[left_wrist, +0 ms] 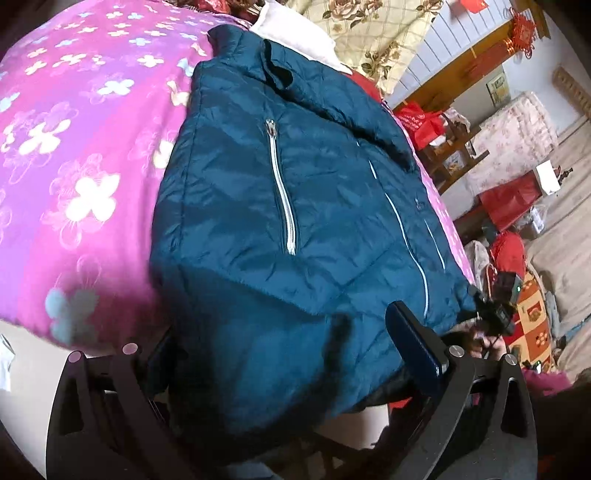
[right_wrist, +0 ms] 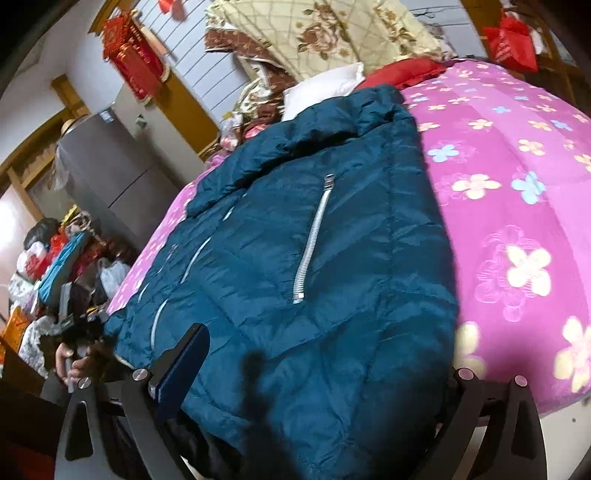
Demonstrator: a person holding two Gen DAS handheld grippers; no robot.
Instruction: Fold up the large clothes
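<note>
A dark teal quilted jacket [left_wrist: 280, 206] with silver pocket zips lies front up on a bed with a pink flowered cover [left_wrist: 74, 155]. Its hem hangs over the near bed edge. My left gripper [left_wrist: 280, 354] has its jaws spread wide around the hem's left part, with fabric bunched between them. One finger [left_wrist: 413, 343] shows; the other is behind cloth. In the right wrist view the same jacket [right_wrist: 303, 258] fills the middle on the pink cover [right_wrist: 517, 192]. My right gripper [right_wrist: 317, 373] stands open around the hem's right part, with one finger [right_wrist: 184, 369] visible.
Pillows and a folded floral quilt [right_wrist: 325, 33] pile up at the head of the bed. A grey fridge [right_wrist: 110, 170] and heaps of bags stand left of the bed in the right wrist view. Red bags [left_wrist: 509, 199] and furniture crowd the floor on the other side.
</note>
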